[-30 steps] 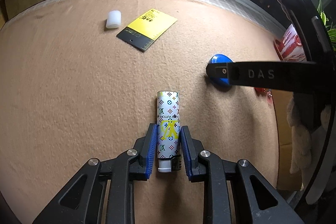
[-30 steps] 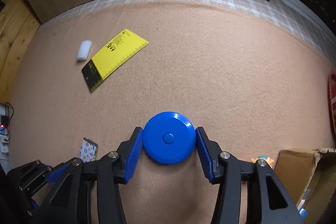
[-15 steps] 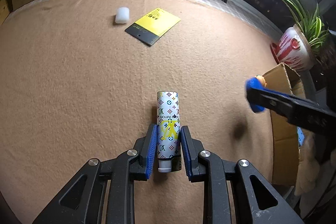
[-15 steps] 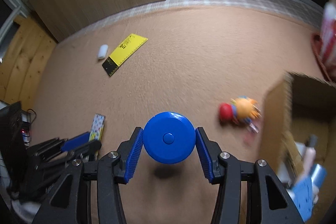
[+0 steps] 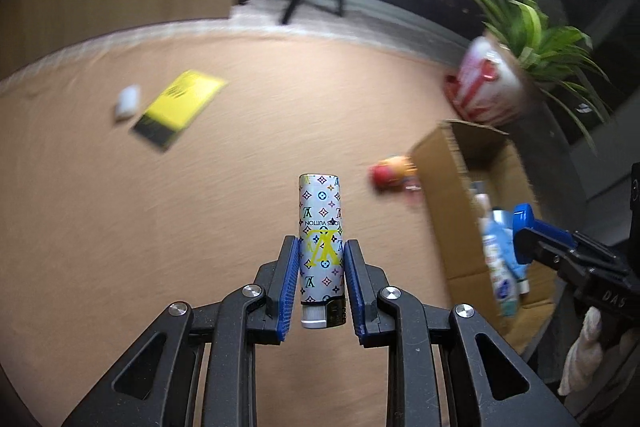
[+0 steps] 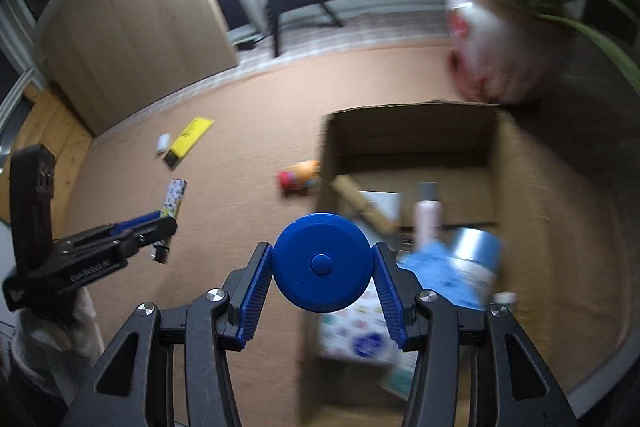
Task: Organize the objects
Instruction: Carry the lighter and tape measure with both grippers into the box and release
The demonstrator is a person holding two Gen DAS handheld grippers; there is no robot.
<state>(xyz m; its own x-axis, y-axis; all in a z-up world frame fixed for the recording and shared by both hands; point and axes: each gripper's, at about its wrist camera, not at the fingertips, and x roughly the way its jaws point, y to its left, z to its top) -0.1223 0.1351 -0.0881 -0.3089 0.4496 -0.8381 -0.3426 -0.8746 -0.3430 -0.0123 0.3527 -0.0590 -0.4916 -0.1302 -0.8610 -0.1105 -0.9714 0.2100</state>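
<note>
My left gripper (image 5: 321, 247) is shut on a white patterned lighter (image 5: 320, 227), held up off the tan carpet. My right gripper (image 6: 322, 259) is shut on a round blue tape measure (image 6: 322, 262) and hangs over the near left edge of an open cardboard box (image 6: 412, 131). In the right wrist view the left gripper (image 6: 160, 221) with the lighter (image 6: 174, 197) shows at the left. In the left wrist view one blue finger of the right gripper (image 5: 524, 227) shows over the box (image 5: 444, 163).
Inside the box lie a pink bottle (image 6: 427, 217), a blue cloth (image 6: 440, 267) and a printed packet (image 6: 356, 331). On the carpet sit a red and orange toy (image 6: 298, 177), a yellow card (image 6: 188, 139) and a small white cylinder (image 6: 163, 143). A potted plant (image 6: 492, 39) stands behind the box.
Both grippers have risen and swung right toward the box. The tape measure went from above bare carpet to above the box edge. The lighter was lifted clear of the carpet.
</note>
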